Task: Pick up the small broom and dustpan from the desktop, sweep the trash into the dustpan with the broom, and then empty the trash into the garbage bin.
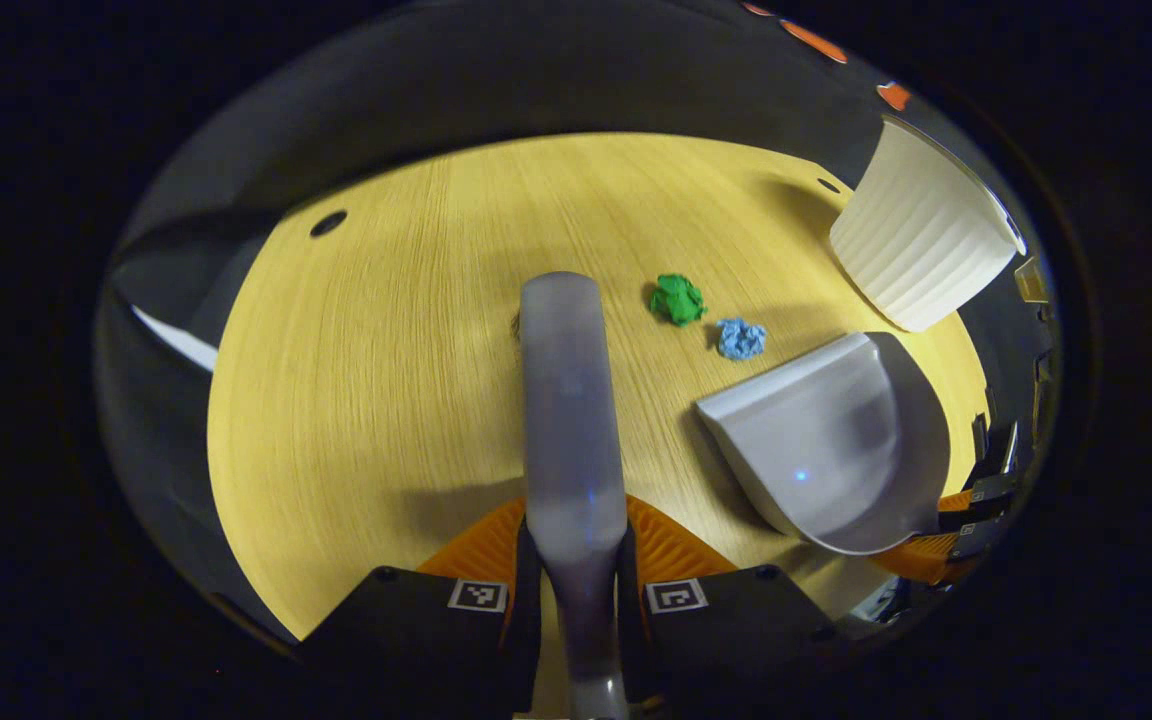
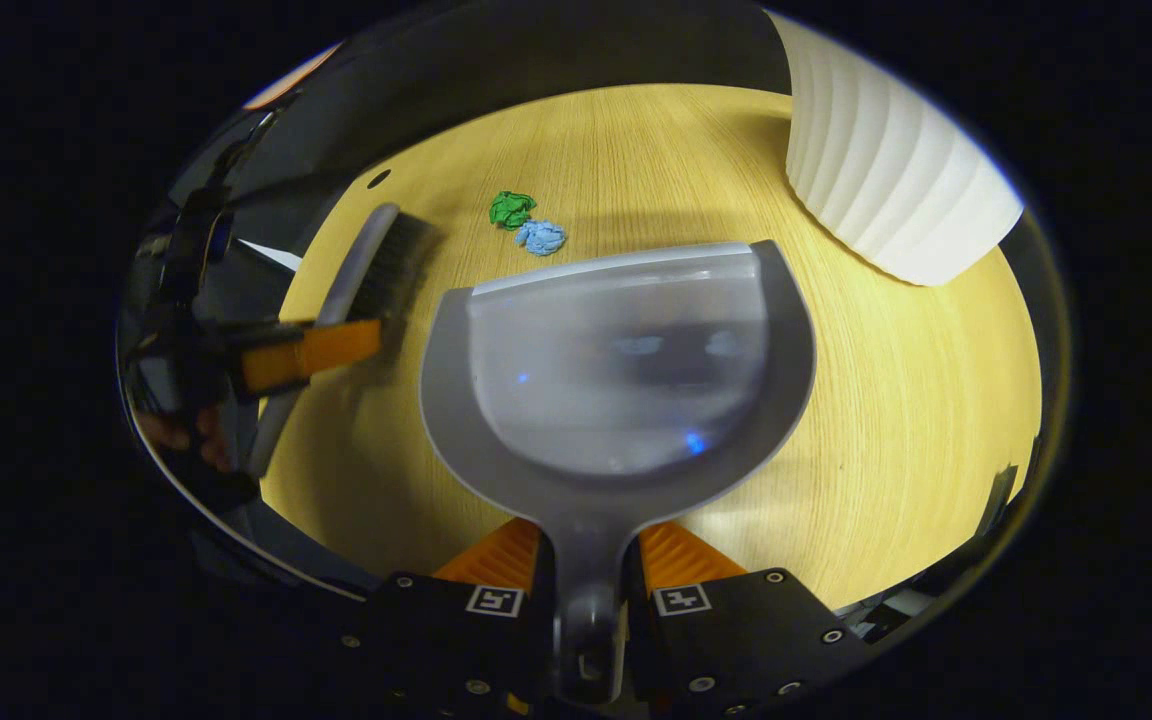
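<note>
Near the middle of the desktop (image 2: 916,400), two scraps of trash lying loose on the wood: a green paper ball (image 2: 511,209) and a blue paper ball (image 2: 541,237), touching or just beside each other. Not yet in the dustpan, so the sweeping is still to be done.

Held by its handle between both fingers of the right gripper (image 2: 588,590): the dustpan (image 2: 616,370), pinched tight, tray empty as far as can be seen, open lip turned toward the two balls and just short of the blue one. Hard to tell whether the lip sits on the wood or hangs slightly above it.

Held the same way in the left gripper (image 1: 576,590): the broom (image 1: 571,400), handle clamped between both fingers, bristle end pointing away across the desktop. Seen from the right gripper view, bristles facing the balls from the side opposite the bin, near them but apart.

Toward the far right corner of the desktop: the ribbed white garbage bin (image 2: 886,170), upright, well apart from the balls, inside hidden.

Judged from this: both tools in hand, so the pick-up part stands done. Left to do: brushing green and blue balls over the lip into the tray, then carrying the tray to the bin and tipping it out.
</note>
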